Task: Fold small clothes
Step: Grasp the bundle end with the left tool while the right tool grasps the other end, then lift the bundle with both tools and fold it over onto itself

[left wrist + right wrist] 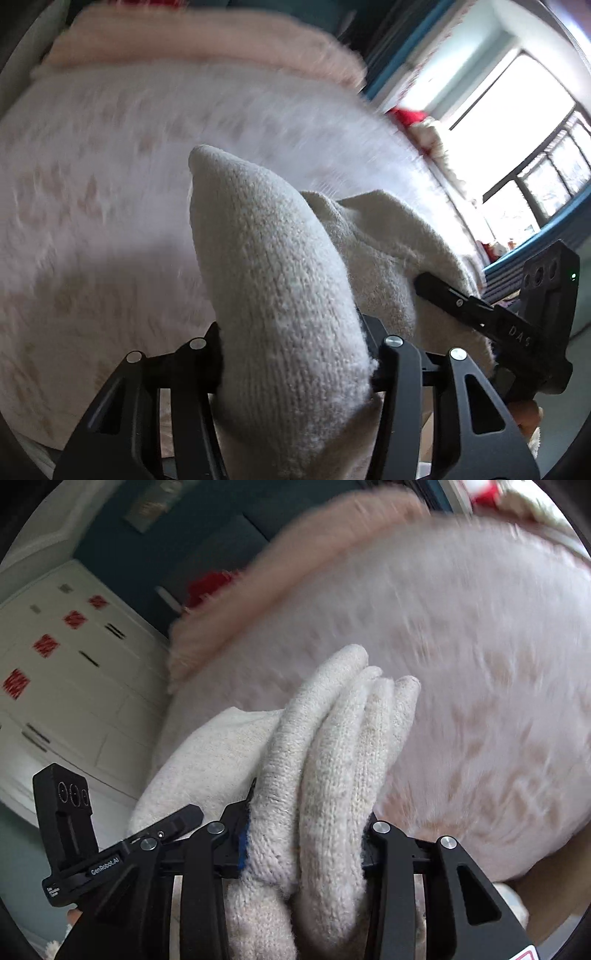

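A cream knitted garment (280,273) is held in the air above a bed between both grippers. My left gripper (295,365) is shut on a thick bunched fold of it, which fills the gap between the fingers. My right gripper (306,842) is shut on several stacked folds of the same garment (332,738). The right gripper also shows in the left wrist view (491,317) at the lower right, clamped on the garment's other end. The left gripper shows in the right wrist view (110,849) at the lower left. The fingertips are hidden by the knit.
A pale pink fluffy blanket with a faint pattern (110,184) covers the bed below. A pinker blanket (184,40) lies at its far end. A bright window (517,129) is at the right. White drawers with red stickers (55,664) stand at the left.
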### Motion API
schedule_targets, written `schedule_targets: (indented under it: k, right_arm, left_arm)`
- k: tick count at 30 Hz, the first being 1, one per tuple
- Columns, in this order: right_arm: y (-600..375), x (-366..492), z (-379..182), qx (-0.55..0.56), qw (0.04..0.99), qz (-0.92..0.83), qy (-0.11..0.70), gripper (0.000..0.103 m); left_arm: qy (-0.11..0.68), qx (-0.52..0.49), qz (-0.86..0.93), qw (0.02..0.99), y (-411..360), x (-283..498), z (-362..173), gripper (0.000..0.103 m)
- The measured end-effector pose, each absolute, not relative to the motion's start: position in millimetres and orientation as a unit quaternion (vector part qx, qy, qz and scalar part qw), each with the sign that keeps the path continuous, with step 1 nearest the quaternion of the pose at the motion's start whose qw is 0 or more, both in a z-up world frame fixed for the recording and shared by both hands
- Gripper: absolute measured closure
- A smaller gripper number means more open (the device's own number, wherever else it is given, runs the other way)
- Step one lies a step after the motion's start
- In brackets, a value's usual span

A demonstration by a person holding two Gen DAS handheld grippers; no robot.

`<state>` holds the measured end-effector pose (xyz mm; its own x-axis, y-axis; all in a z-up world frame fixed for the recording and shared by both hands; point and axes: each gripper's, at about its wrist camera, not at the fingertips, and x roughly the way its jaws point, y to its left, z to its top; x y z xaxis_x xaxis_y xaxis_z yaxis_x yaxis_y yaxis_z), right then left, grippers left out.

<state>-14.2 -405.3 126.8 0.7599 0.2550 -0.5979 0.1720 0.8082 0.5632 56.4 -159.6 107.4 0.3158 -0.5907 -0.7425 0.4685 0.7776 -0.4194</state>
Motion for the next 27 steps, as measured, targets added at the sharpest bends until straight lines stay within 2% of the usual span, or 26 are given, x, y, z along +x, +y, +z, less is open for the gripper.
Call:
schedule_targets:
  k: [7,14,21,27]
  right_arm:
    - [-373,-63,277,0.241,0.949,0.049,0.197,0.065]
    - [-315,-98,378,0.175,0.978,0.083,0.080,0.064]
    - [-271,-86,418,0.157,0.978,0.133,0.043,0.064]
    - [-240,-33,405,0.160,0.971,0.162,0.074,0.063]
  left_arm:
    - [0.329,-0.059,-0.387,0.859,-132,15,254,0.054]
    - [0.188,-0.058,-0.413,0.889,-78,-22,365,0.053]
    - [0.119,-0.049,-0.389,0.912,-24,-30,413,0.051]
    - [0.118,-0.047,-0.350,0.928,15,-10,406,0.050]
